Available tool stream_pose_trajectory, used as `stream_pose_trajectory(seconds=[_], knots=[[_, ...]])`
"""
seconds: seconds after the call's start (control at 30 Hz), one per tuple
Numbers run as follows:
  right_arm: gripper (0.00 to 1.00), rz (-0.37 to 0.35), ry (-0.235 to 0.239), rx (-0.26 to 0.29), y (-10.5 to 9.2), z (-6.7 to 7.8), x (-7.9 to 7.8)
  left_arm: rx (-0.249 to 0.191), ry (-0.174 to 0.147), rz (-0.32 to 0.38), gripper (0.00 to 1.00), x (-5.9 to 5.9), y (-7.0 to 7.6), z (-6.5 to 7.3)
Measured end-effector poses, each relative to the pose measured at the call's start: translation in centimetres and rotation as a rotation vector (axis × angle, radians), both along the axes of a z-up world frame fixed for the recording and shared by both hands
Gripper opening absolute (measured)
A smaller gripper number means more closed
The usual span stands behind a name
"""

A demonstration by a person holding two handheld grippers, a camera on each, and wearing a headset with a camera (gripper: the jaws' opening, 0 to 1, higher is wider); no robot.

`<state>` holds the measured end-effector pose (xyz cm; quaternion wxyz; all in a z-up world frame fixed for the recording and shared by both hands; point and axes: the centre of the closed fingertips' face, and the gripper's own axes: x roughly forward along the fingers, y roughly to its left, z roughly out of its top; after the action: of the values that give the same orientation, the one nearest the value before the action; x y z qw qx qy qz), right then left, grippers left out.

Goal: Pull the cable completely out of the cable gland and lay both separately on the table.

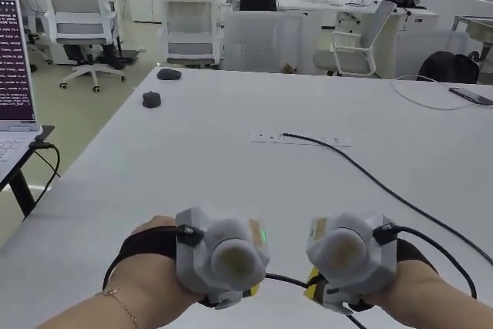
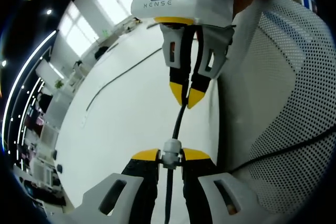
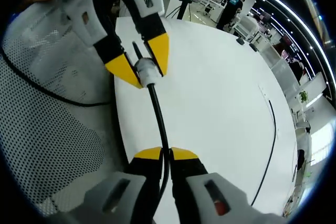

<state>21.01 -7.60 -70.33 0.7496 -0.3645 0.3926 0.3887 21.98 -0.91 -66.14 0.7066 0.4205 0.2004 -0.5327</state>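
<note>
Your left gripper (image 2: 170,157) clamped the pale grey plastic cable gland (image 3: 146,71), your right gripper (image 3: 165,154) pinched the thin black cable (image 3: 156,114), not yet pulled out.

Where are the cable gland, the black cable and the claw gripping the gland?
cable gland (image 2: 170,152): left gripper view, its pale body.
cable (image 3: 156,111): right gripper view, middle of its black stretch.
left claw (image 3: 142,60): right gripper view, between its yellow tips.

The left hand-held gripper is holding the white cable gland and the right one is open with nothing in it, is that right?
Not quite. The left hand-held gripper does hold the white cable gland, but the right hand-held gripper is shut on the black cable, as the right gripper view shows.
</note>
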Motion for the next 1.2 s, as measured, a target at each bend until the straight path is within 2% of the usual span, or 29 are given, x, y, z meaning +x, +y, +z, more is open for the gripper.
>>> stream_pose_trajectory(seconds=[0.1,0.27,0.37,0.47,0.57,0.67,0.73,0.9,1.07,1.2], knots=[[0.04,-0.011,0.0,-0.055,-1.1,-0.4,0.1,-0.001,0.001,0.002,0.16,0.0,0.0,0.0],[0.09,-0.005,0.002,-0.04,-0.8,-0.1,0.0,0.001,-0.001,0.009,0.16,0.2,0.1,0.0],[0.16,0.056,-0.034,0.084,2.1,1.3,0.1,-0.004,0.005,0.005,0.16,0.0,0.0,0.0],[0.17,0.097,-0.065,0.21,4.4,3.0,0.0,-0.006,0.001,-0.013,0.16,-0.3,-0.3,0.0],[0.14,0.124,-0.066,0.263,5.4,3.7,-0.4,-0.011,-0.002,-0.022,0.16,-0.4,-0.5,0.1],[0.08,0.139,-0.077,0.266,5.6,3.9,-0.5,-0.016,0.003,-0.032,0.16,-0.6,-0.8,0.1],[0.04,0.141,-0.066,0.265,5.6,3.7,-0.6,-0.018,0.002,-0.035,0.16,-0.7,-0.9,0.2],[0.04,0.139,-0.077,0.252,5.5,3.6,-0.4,-0.016,0.002,-0.022,0.16,-0.4,-0.7,0.1],[0.04,0.094,-0.069,0.164,3.7,2.5,0.1,-0.009,0.001,0.015,0.16,0.3,0.1,0.1],[0.04,0.057,-0.06,0.13,2.8,2.0,0.4,-0.01,0.0,0.026,0.16,0.5,0.2,0.1]])
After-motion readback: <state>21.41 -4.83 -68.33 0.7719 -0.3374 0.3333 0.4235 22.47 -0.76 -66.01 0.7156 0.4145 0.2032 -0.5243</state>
